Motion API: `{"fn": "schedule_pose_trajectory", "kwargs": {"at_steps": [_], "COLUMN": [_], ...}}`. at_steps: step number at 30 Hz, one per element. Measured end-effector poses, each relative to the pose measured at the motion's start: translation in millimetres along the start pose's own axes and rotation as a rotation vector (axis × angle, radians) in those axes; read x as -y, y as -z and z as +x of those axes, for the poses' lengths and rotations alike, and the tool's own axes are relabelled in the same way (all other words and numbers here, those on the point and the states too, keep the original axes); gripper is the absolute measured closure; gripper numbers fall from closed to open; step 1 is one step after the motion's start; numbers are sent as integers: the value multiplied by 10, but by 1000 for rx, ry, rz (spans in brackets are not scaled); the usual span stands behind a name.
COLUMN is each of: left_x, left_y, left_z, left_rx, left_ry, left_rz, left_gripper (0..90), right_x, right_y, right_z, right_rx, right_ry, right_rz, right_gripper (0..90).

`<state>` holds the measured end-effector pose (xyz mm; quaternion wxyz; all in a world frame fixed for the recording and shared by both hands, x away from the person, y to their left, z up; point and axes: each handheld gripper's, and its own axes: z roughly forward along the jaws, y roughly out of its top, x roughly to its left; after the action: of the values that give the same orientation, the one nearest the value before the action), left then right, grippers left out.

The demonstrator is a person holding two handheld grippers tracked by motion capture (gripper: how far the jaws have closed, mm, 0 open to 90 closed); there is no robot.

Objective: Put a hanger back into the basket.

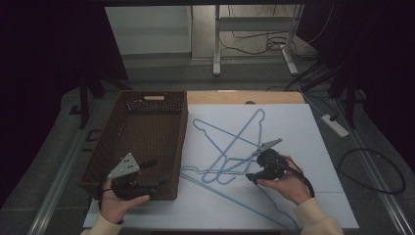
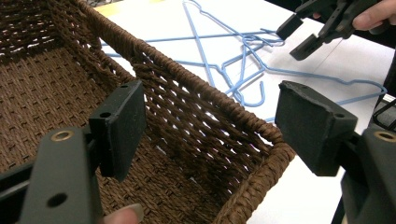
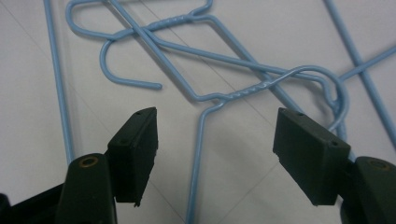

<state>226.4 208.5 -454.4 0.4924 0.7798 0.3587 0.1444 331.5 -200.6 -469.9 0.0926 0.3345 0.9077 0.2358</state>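
Two hand-held grippers, hangers between them

Two jaws of the left hand-held gripper [image 1: 147,177] stand wide astride the basket [image 1: 147,128] wall at seven o'clock. At five o'clock the right hand-held gripper [image 1: 250,177] gapes wide, gripping nothing, over blue wire hangers [image 1: 230,147] tangled mid-desk [image 1: 293,127], touching the basket's right side.

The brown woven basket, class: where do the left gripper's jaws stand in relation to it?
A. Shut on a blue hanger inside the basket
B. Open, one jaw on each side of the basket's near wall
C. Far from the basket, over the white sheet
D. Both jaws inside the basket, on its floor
B: in the left gripper view the left gripper is open, with the wall of the basket between its jaws, untouched.
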Motion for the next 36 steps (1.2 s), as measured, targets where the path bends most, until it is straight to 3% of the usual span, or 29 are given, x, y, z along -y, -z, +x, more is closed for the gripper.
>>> {"fn": "schedule_pose_trajectory", "kwargs": {"at_steps": [11, 19, 26, 36], "left_x": [-8, -13, -15, -23], "left_y": [-19, -33, -45, -39], "left_z": [7, 12, 10, 10], "left_rx": [5, 9, 12, 13], "left_ry": [-3, -3, -4, -4], "left_rz": [2, 3, 5, 1], "left_gripper": [260, 259, 257, 257], "right_x": [-57, -88, -105, -184], "right_y": [-246, -339, -382, -404], "right_z": [5, 8, 55, 83], "right_rx": [-1, 4, 19, 56], "right_ry": [-4, -10, 13, -77], "right_rz": [109, 147, 170, 229], "right_gripper": [428, 512, 610, 765]}}
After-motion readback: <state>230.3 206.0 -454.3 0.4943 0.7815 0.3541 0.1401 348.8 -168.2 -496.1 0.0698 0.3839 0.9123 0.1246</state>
